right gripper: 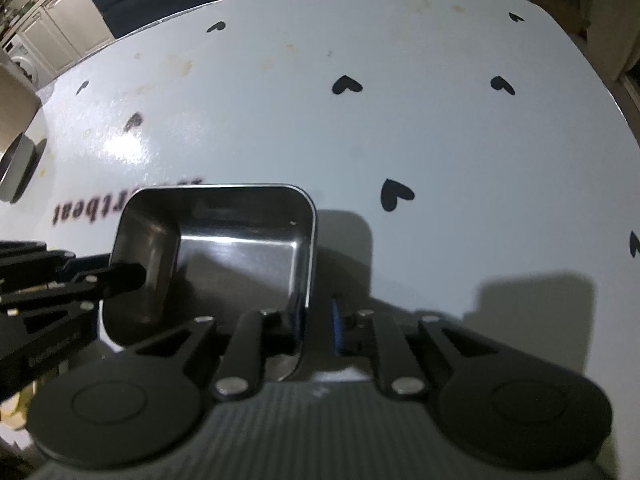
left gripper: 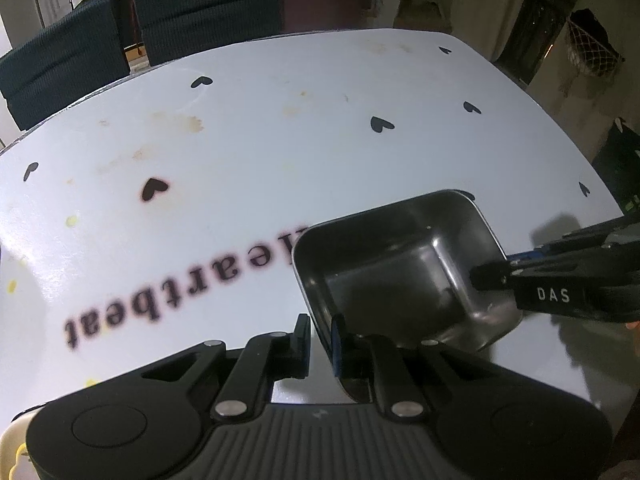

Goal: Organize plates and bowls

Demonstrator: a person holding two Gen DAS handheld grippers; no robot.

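Both black two-finger grippers pinch opposite rims of the dark square steel bowl (left gripper: 400,268). In its own view, the left gripper (left gripper: 320,344) has narrow jaws straddling the bowl's near-left wall; likewise the right gripper (right gripper: 316,320) clamps the near-right wall. The bowl sits near the front edge of the white heart-printed tabletop (left gripper: 280,140), between the hands, equally near each.

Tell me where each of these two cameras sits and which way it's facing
Left wrist: on the left gripper, looking down at the table; its fingers straddle the steel bowl wall.
Right wrist: on the right gripper, looking down likewise, straddling the opposite wall.
Shared: bowl, heart-print table, and each other's gripper.
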